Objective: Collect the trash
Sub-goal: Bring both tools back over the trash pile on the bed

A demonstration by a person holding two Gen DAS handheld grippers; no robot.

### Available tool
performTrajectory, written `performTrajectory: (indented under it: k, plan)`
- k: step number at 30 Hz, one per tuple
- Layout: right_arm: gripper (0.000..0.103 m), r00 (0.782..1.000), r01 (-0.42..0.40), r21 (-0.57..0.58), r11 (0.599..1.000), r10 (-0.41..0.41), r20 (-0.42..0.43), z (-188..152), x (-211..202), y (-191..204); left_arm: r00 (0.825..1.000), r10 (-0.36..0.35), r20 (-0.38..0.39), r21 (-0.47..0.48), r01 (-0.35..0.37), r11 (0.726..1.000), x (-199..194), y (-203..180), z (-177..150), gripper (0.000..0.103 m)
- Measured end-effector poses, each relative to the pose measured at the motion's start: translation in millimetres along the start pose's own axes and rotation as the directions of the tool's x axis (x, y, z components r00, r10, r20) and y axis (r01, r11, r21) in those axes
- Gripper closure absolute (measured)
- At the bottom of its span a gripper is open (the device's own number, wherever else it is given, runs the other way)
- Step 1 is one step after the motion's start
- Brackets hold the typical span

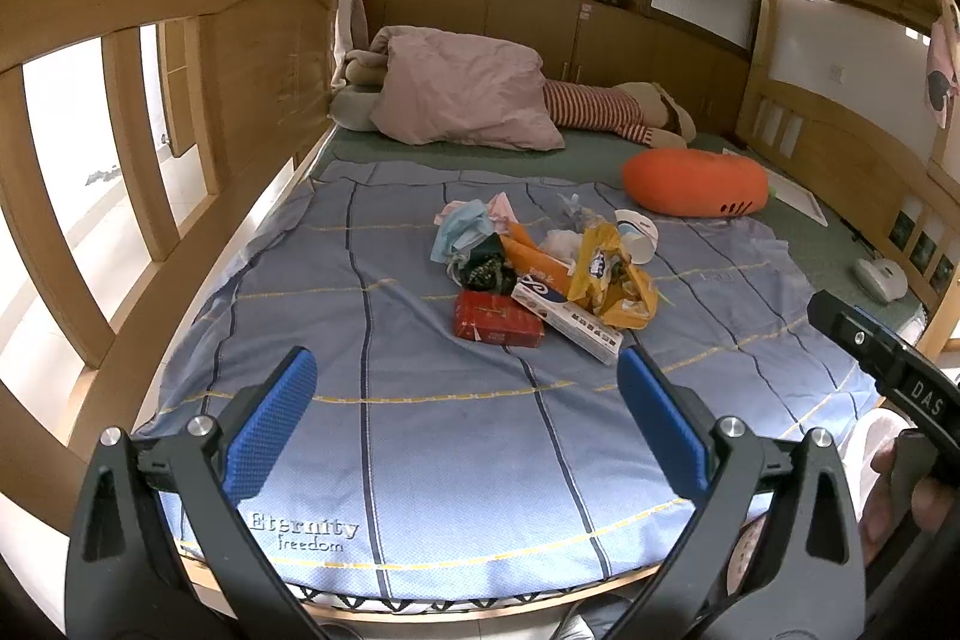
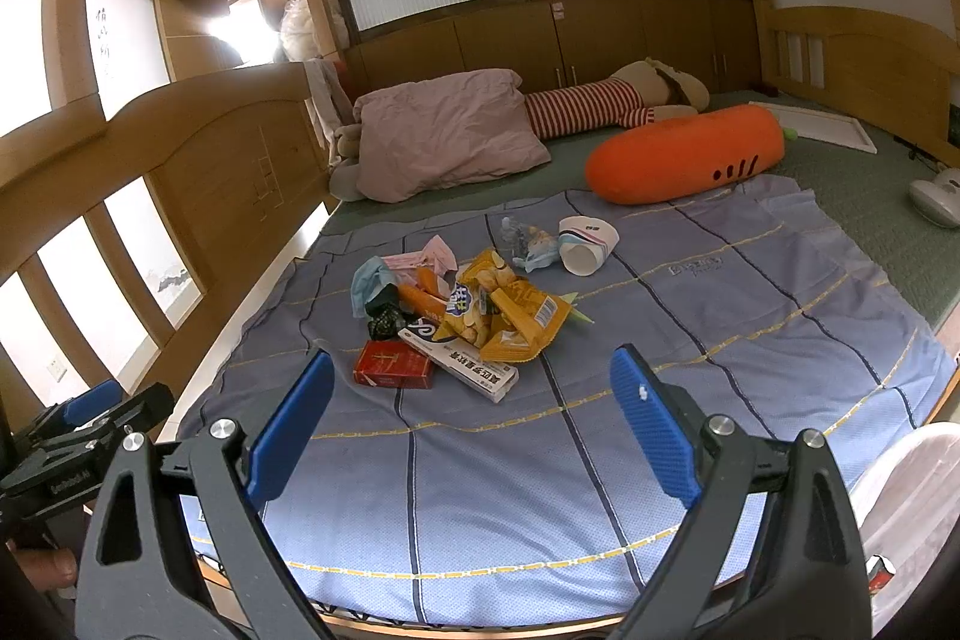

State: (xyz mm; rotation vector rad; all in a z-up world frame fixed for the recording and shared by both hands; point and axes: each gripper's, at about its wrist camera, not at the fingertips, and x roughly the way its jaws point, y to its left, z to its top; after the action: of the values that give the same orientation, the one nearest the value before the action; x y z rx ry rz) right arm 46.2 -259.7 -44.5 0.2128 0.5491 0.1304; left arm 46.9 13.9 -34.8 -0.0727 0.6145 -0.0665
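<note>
In the middle of the blue bedsheet [image 1: 420, 430] a trash pile [image 1: 540, 274] is lying, red box [image 2: 393, 366] nearest. Both the left gripper [image 1: 467, 376] and right gripper [image 2: 472, 379] are hovering near the bed's edge, jaws spread wide and empty, the pile lying well beyond their fingertips.

Ahead of the grippers: 1 red box [image 2: 393, 365], 1 white carton [image 2: 459, 361], 1 yellow chip bag [image 2: 501, 307], 1 paper cup [image 2: 585, 244], 2 masks, blue [image 2: 367, 283] and pink [image 2: 429, 256]. Beyond: 1 pillow [image 2: 444, 133], 1 carrot plush [image 2: 684, 154].
</note>
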Motion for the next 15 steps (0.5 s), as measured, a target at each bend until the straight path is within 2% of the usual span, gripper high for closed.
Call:
performTrajectory:
  k: [6,8,10,15]
  plan:
    - [0.012,1.000,0.000,-0.013,1.000,0.000,-0.004,-2.8,4.7,3.2,1.000,-0.003,0.010,0.015,0.003,1.000,4.0,-3.2,-1.0,0.003]
    - [0.012,1.000,0.000,-0.019,1.000,-0.001,-0.012,-2.7,11.9,4.0,1.000,0.000,0.012,0.040,0.000,0.999,18.8,-3.9,-5.1,0.003]
    - [0.012,1.000,0.000,-0.009,1.000,0.000,-0.019,-2.0,18.9,3.6,0.998,0.020,-0.062,0.069,-0.016,0.997,48.3,-5.7,-7.5,0.003]
    - [0.012,0.996,-0.020,0.125,0.992,0.030,-0.079,1.9,45.1,-12.6,0.984,0.007,-0.178,0.084,0.008,0.996,101.2,-17.3,-8.1,0.003]
